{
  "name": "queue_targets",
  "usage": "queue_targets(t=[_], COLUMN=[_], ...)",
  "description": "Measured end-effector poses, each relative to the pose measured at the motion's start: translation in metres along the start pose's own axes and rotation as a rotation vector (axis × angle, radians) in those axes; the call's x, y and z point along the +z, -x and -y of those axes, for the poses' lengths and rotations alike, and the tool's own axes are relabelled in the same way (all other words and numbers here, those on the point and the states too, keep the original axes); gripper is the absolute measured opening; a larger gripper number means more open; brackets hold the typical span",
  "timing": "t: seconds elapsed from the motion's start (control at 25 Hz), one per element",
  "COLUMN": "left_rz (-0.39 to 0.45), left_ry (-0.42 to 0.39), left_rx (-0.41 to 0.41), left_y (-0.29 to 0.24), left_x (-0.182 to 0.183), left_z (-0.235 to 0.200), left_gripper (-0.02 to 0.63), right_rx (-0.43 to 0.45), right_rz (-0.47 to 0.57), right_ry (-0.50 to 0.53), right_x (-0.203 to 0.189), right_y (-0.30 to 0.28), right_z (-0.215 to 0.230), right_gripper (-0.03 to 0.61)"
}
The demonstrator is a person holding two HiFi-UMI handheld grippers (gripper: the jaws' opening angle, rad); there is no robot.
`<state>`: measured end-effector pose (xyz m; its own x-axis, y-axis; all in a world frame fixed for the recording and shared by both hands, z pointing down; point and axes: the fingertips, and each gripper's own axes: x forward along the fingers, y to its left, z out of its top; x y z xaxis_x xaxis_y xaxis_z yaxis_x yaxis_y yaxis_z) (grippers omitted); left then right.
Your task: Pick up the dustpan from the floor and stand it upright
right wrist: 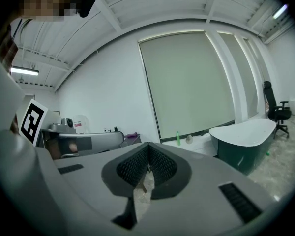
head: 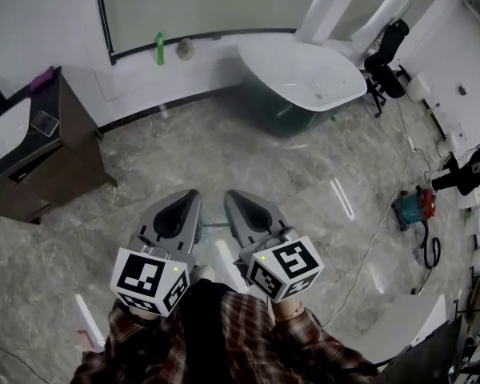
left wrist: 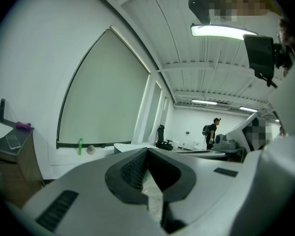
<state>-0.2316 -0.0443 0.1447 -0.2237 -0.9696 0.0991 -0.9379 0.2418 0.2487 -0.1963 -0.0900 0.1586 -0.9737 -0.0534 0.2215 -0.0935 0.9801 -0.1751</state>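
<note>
Open floor: the pale stone floor (head: 224,150) is bare ahead of both tools, as far as the wall ledge.
Left edge: a dark cabinet (head: 60,150) juts in, its corner near the open stretch.
Far edge: a white bathtub (head: 344,74) stands against the wall, right of centre.
Right edge: a cable (head: 376,238) trails over the floor from an orange and blue machine (head: 412,206); a black chair (head: 388,54) sits beyond the tub.
Left gripper (head: 190,193): held level above the floor, jaws together, nothing between the pads.
Right gripper (head: 234,194): just beside the left, jaws together.
Dustpan: no view shows it plainly; the white shape (head: 224,261) on the floor, low between the two tools, may be it.
Counts: two grippers, one bathtub, one cabinet, one chair, one green bottle (head: 160,49) on the ledge, one machine, one far-off person (left wrist: 212,132).
</note>
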Motion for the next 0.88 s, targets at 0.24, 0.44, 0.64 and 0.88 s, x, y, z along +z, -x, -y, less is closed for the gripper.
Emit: queue_targets(t=[0.24,0.44,0.64,0.88], left_rz=[-0.003,-0.004,0.003,0.004], left_ry=[0.014,0.023,0.029,0.018], left_rx=[0.044,0.056,0.056,0.077], left_y=[0.009,0.011,0.01,0.007], left_x=[-0.004,-0.002,-0.001,0.004], left_z=[-0.023,-0.033,-0.034,-0.049], left_gripper=[0.011,0.011,0.011,0.011], right_rx=[0.049,0.071,0.073,0.096], right_rz=[-0.006,-0.014,-0.024,-0.015], right_ry=[0.007,0.008,-0.022,-0.031], right_x=[-0.003,-0.003,-0.009,-0.008], right_y=[-0.022,-0.031,-0.037,-0.055], right_z=[-0.014,-0.018,-0.015,-0.016], right_gripper=[0.011,0.011,0.011,0.011])
